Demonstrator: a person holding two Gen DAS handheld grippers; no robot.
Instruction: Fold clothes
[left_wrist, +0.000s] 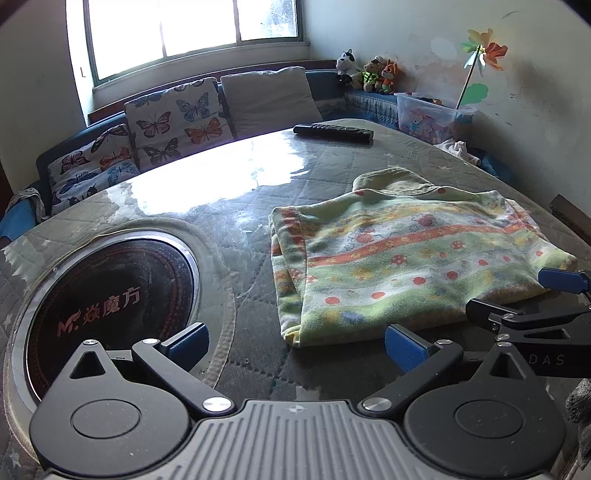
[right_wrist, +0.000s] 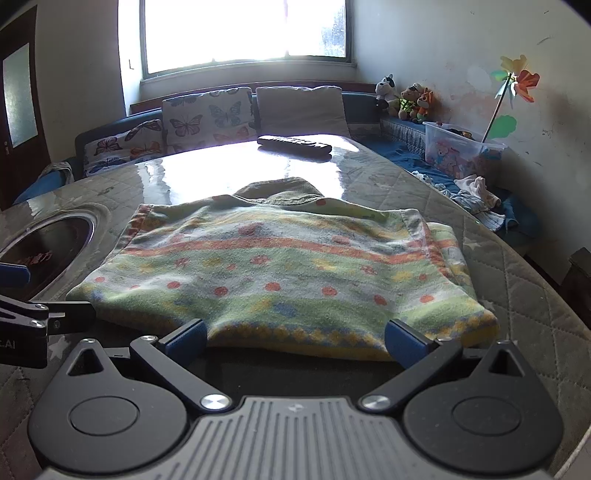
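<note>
A folded knit garment (left_wrist: 406, 258), green with orange bands and red dots, lies flat on the quilted table (left_wrist: 240, 206). It fills the middle of the right wrist view (right_wrist: 280, 269). My left gripper (left_wrist: 295, 343) is open and empty, just short of the garment's near left corner. My right gripper (right_wrist: 295, 339) is open and empty, its fingertips (right_wrist: 400, 339) at the garment's near hem. The right gripper also shows at the right edge of the left wrist view (left_wrist: 517, 299), beside the garment. The left gripper shows at the left edge of the right wrist view (right_wrist: 22, 295).
A round black burner (left_wrist: 110, 306) is set into the table at the left. A black remote (left_wrist: 332, 133) lies at the far edge. Butterfly cushions (left_wrist: 170, 118) line a bench behind. A clear toy box (left_wrist: 432, 114) and loose clothes (right_wrist: 476, 195) sit at the right.
</note>
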